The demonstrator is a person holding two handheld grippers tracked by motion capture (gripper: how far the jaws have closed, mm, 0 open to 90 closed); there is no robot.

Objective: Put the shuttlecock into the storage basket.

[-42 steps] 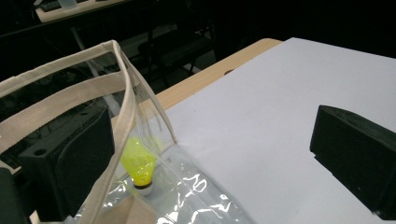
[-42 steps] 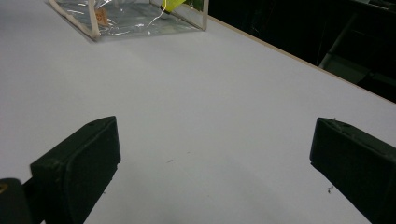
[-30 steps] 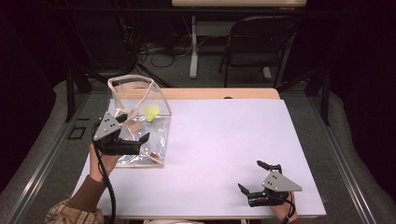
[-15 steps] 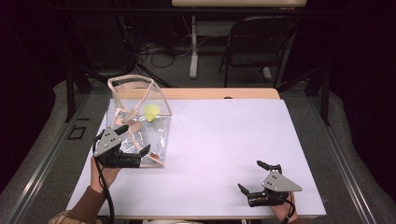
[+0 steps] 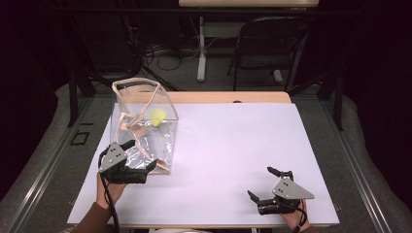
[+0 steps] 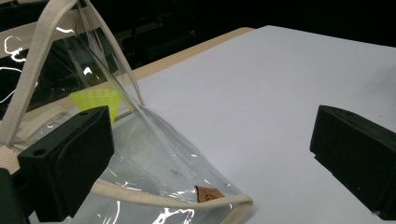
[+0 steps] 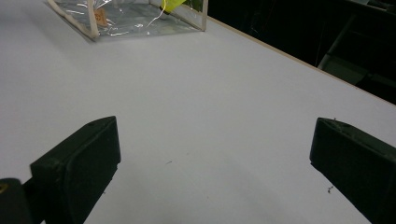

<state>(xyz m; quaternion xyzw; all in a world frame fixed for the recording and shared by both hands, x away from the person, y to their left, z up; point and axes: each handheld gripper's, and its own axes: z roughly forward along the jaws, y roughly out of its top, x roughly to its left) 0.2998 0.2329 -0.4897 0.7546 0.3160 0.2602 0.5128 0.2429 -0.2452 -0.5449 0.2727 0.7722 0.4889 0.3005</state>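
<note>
A clear plastic bag (image 5: 145, 126) with beige trim stands at the table's left, its mouth held up by beige straps. Inside it lies a yellow-green object (image 5: 157, 117). My left gripper (image 5: 141, 155) is open at the bag's near corner. In the left gripper view the gripper (image 6: 210, 140) has one jaw in front of the bag (image 6: 154, 154) and the other over bare table. The yellow-green object (image 6: 99, 99) and a brown tag (image 6: 206, 193) show through the plastic. My right gripper (image 5: 260, 182) rests open near the front right edge. Its own view shows the right gripper (image 7: 215, 149) with nothing between its jaws and the bag (image 7: 126, 16) far off.
The white table top (image 5: 233, 145) stretches between the two grippers, with a wooden strip (image 5: 228, 97) along its far edge. Beyond the table stand a black chair (image 5: 272, 43) and a desk leg (image 5: 201, 48), with cables on the floor.
My left gripper has drawn back toward the table's near edge, from beside the bag's middle to its near corner. The right gripper has stayed put.
</note>
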